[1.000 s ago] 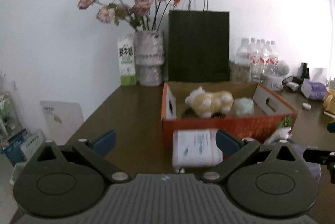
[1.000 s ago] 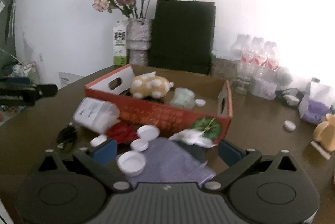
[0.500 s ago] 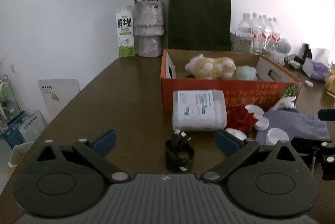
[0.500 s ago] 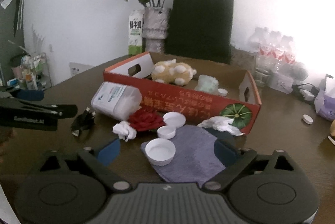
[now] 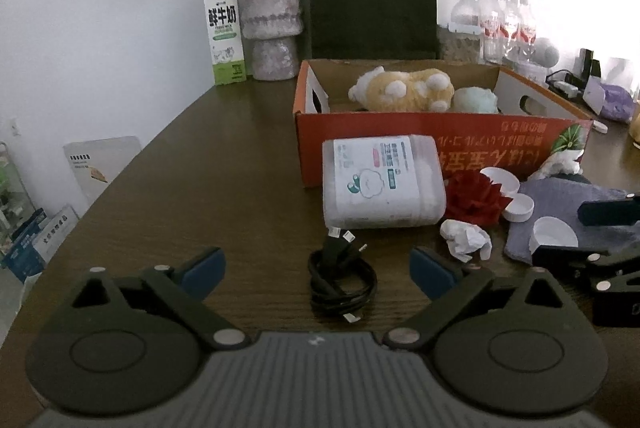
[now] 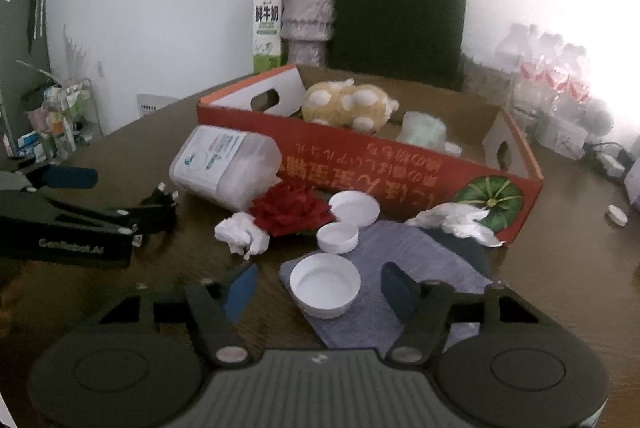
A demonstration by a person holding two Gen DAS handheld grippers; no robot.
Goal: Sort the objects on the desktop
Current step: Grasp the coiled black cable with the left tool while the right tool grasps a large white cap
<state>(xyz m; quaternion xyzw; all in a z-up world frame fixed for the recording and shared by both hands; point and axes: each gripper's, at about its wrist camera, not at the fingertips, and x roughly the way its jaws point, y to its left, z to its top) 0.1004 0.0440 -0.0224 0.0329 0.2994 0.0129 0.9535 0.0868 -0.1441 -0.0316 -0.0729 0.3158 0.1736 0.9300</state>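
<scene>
The left gripper is hanging over the dark table with its jaws spread wide, and a coiled black cable is lying on the wood between them, untouched. At about one o'clock from the cable a crumpled tissue is sitting beside a red paper flower, while a clear plastic jar is lying on its side against the orange cardboard box at twelve o'clock. The right gripper is closing its jaws around a white cap resting on a grey cloth — the pads are apparently still short of the rim, though the blur is making that hard to judge. Two more caps are lying at twelve o'clock from it — inside the box a yellow plush toy is resting
</scene>
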